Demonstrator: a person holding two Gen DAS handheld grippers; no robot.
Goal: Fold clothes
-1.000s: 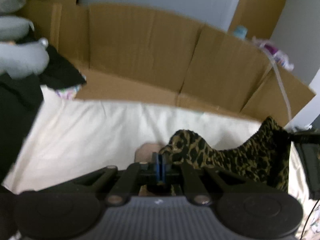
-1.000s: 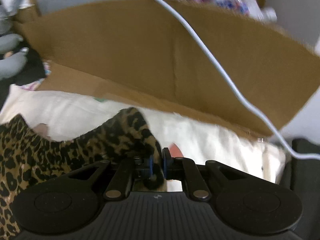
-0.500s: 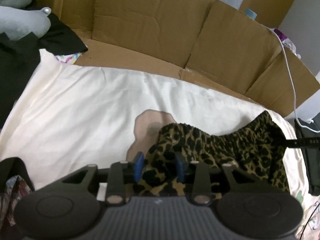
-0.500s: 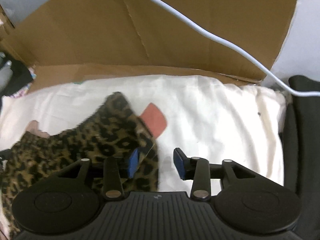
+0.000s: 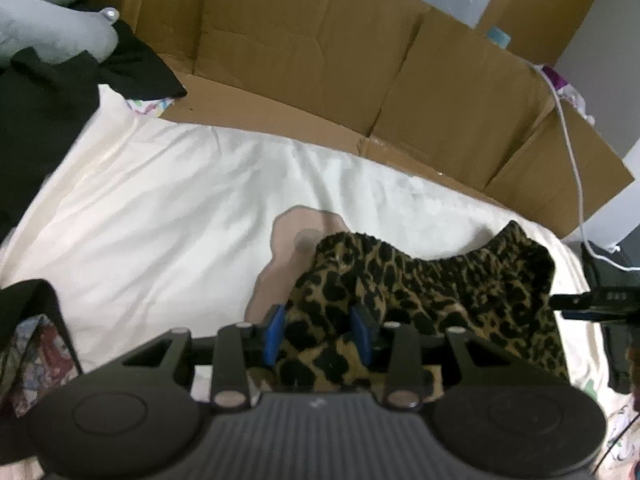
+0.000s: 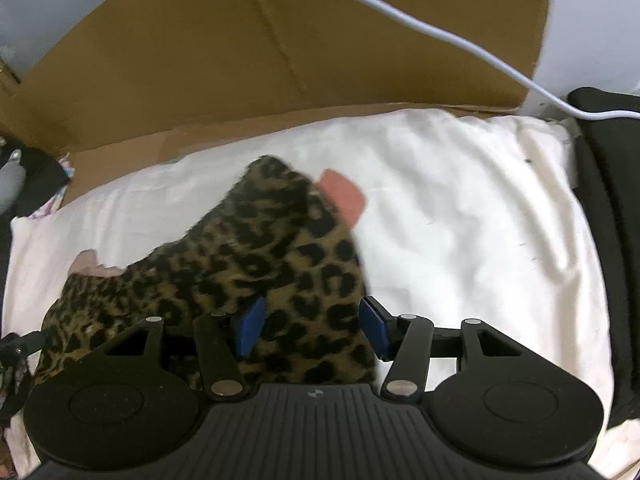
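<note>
**Currently: release-stage snag risk**

The leopard-print garment (image 5: 420, 304) lies bunched near the bed's (image 5: 168, 216) front edge. Left gripper (image 5: 318, 334) and right gripper (image 6: 312, 326) jaws have just been opening, released, with fabric between them. Withdrawal may catch the cloth and undo the fold.

A soft leopard-print garment (image 5: 432, 300) is showing black spots on a tan-brown ground. Beneath it a cream-white cloth sheet (image 5: 160, 208) is lying pale, with a pinkish-beige patch (image 5: 288, 248) and a salmon-pink patch (image 6: 344, 196) peeking out. Brown corrugated cardboard panels (image 5: 304, 52) are standing behind. A thin white cable (image 6: 440, 32) is crossing them. Each black tool is carrying blue pads (image 6: 250, 330). A dark, possibly black, fabric heap (image 5: 52, 96) is sitting at left.
</note>
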